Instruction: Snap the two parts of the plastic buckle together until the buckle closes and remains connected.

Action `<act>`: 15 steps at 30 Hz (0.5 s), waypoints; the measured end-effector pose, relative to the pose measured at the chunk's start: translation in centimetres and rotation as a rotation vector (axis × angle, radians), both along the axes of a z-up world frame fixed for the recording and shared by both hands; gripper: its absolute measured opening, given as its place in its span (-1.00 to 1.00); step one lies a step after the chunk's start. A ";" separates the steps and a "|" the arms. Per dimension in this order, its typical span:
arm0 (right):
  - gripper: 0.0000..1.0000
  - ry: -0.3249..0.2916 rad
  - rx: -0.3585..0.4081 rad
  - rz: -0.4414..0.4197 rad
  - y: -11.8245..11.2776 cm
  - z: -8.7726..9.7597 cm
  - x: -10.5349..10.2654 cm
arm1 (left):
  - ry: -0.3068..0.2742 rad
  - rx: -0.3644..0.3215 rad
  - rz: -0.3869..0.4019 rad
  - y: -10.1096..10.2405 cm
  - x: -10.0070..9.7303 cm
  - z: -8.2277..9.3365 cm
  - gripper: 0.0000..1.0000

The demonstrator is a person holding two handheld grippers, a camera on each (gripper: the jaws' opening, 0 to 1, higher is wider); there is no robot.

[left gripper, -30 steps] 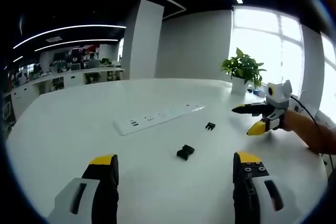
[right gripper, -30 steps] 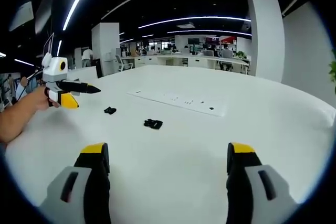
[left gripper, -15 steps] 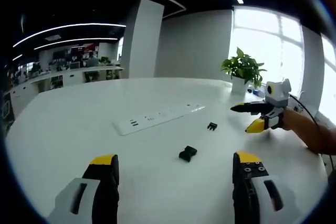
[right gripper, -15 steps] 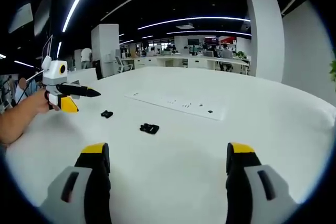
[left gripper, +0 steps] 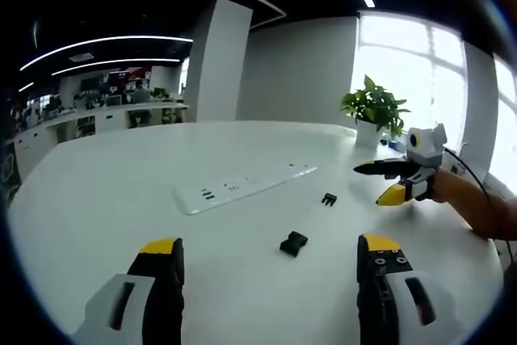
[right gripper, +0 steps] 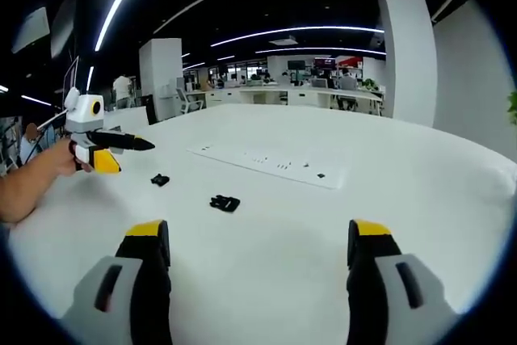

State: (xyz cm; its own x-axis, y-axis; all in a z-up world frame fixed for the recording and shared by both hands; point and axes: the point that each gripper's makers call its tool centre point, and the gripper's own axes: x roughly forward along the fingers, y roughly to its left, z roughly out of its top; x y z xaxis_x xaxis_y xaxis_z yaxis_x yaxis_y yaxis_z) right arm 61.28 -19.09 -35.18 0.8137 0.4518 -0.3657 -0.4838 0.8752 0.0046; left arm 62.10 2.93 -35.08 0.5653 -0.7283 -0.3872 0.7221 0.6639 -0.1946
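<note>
Two black buckle parts lie apart on the white table (left gripper: pixel 97 199). The socket part (left gripper: pixel 293 242) rests just ahead of my left gripper (left gripper: pixel 270 245), which is open and holds nothing. Further off lies the pronged part (left gripper: pixel 328 199), near the right gripper (left gripper: pixel 380 182) coming in from the right. In the right gripper view the pronged part (right gripper: pixel 224 203) sits ahead of my open, empty right gripper (right gripper: pixel 258 229). The socket part (right gripper: pixel 160 180) lies beyond it, close to the left gripper (right gripper: pixel 129 153) held at the left with its jaws apart.
A long white power strip (left gripper: pixel 242 183) (right gripper: pixel 271 163) lies across the table behind the parts. A potted plant (left gripper: pixel 373 107) stands at the far edge by the window. A person's hand (left gripper: pixel 477 199) (right gripper: pixel 32 183) holds each gripper. Office desks fill the background.
Both views have shifted slightly, so the buckle parts sit a little lower and closer to the jaws. The parts have not moved on the table. Both grippers stay open.
</note>
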 end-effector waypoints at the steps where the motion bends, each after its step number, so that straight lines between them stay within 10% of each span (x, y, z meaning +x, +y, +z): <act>1: 0.82 -0.002 -0.002 0.000 0.0 0.1 0.1 | 0.000 0.002 -0.002 0.0 0.0 0.0 0.80; 15: 0.80 -0.007 0.007 0.001 -0.2 0.0 1.0 | -0.002 0.004 -0.008 0.1 0.8 -0.3 0.82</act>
